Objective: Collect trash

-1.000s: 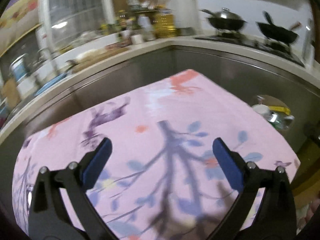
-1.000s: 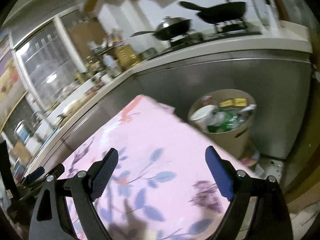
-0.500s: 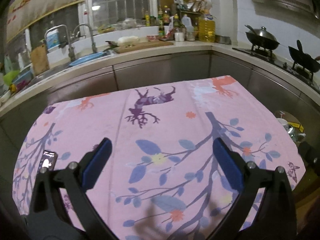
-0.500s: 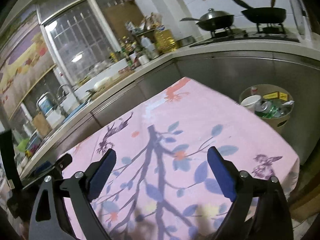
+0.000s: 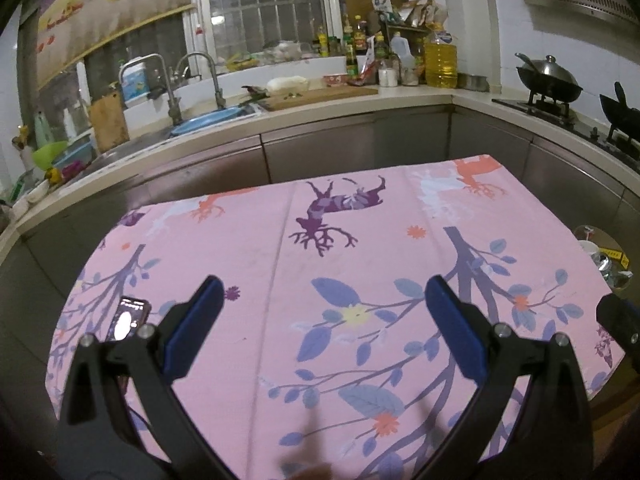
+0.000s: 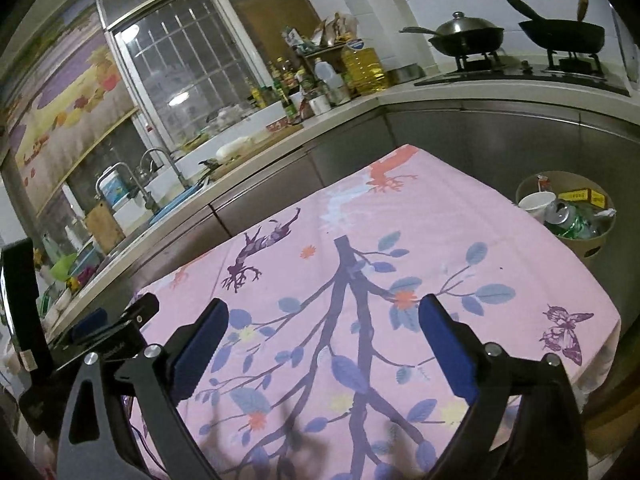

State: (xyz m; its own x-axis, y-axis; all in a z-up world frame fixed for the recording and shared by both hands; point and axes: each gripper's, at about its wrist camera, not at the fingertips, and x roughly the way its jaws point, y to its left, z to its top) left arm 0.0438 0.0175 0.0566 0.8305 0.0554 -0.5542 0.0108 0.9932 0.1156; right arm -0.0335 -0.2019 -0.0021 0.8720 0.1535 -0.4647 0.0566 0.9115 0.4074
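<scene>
both tongs, left [image 5: 320, 320] and right [image 6: 322, 342], swing back over the tablecloth [image 5: 360, 240]; left spread and empty, right empty and widening, bin [image 6: 582, 240] full beyond right.

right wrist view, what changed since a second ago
The view swung left: the trash bin slid from centre to the right edge, and more of the pink tablecloth shows. The right gripper jaws are opening, nothing between them. The left gripper stayed open and empty.

One bin [image 6: 584, 240], one phone [image 5: 128, 317], two woks [image 6: 468, 38], two faucets [image 5: 200, 76], one tablecloth [image 5: 360, 260].
</scene>
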